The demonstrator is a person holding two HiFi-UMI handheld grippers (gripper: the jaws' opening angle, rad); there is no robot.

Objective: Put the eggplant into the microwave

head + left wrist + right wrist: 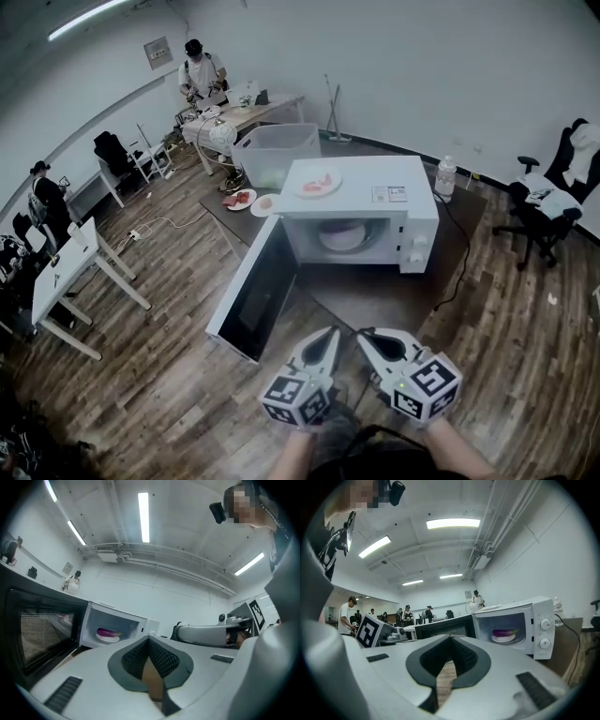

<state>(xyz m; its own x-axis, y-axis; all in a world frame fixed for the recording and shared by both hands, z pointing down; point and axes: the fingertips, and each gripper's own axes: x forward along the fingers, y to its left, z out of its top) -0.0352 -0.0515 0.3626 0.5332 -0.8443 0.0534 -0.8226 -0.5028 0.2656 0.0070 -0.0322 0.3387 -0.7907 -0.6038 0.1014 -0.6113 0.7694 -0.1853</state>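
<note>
- Hovering empty is where I am now: my left gripper [149, 639] has its jaws pressed together with nothing between them, and my right gripper [451, 638] is clenched on nothing too. Both hang side by side in front of the microwave [412, 202], clear of it.
- The eggplant [505, 632] lies on a white plate [505, 639] inside the cavity, so I judge the placing done. The door [255, 292] stands wide open, swung out to my left.
- If I go to shut that door with closed jaws, they could skid off its edge. The door might then bounce open instead of latching.
- A hard shove on the door could slide the whole microwave across the table [375, 292]. That could rock the plate of pink food [333, 188] sitting on top, or bump the bottle [446, 176] standing just beside the microwave's right side.
- The cable [463, 248] trails down the table on my right. A careless sweep of my right gripper could snag it and tug the microwave.
- Reaching into the cavity from here would risk nudging the eggplant off its plate.
- My two grippers hang close together, so turning either one sharply could knock their marker cubes against each other.
</note>
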